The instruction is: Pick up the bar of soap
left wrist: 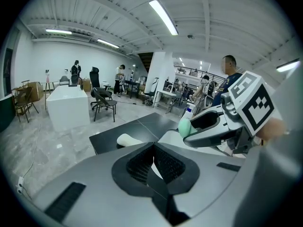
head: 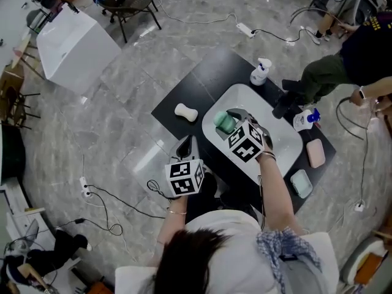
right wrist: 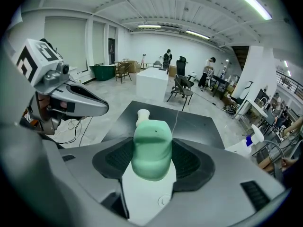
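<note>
Closest in, the left gripper [head: 185, 147] sits over the near edge of the black table [head: 214, 78], just ahead of the person working it. Its fingers are pressed together with nothing between them; the left gripper view shows the two ribbed pads [left wrist: 137, 167] meeting in a tight seam.

Just past it is the right gripper [head: 229, 119], reaching out over the white basin [head: 242, 94] that is sunk into the middle of the table. It has the green bar of soap [right wrist: 152, 143]. The bar stands on end between the pads, clamped on both flanks, with its top poking out beyond the fingertips. It is held over the left end of the basin, and the pale basin floor with its drain shows underneath.

Off to the left, a white bone-shaped soap [head: 185, 111] lies flat on the table near its left corner, apart from both grippers. Toward the right corner, a pink bar [head: 315, 153] lies close to the table's edge. A pale green dish [head: 301, 184] sits nearer the person along that same edge. A white bottle with a blue cap [head: 304, 120] stands just beside the basin's right rim. A white spray bottle [head: 260, 72] stands at the basin's far end, close to the far edge of the table.

Beyond the table, a seated person in dark clothes [head: 361, 48] is at the right. A white block [head: 73, 45] and a black chair [head: 128, 2] stand well off on the grey floor at the far left.
</note>
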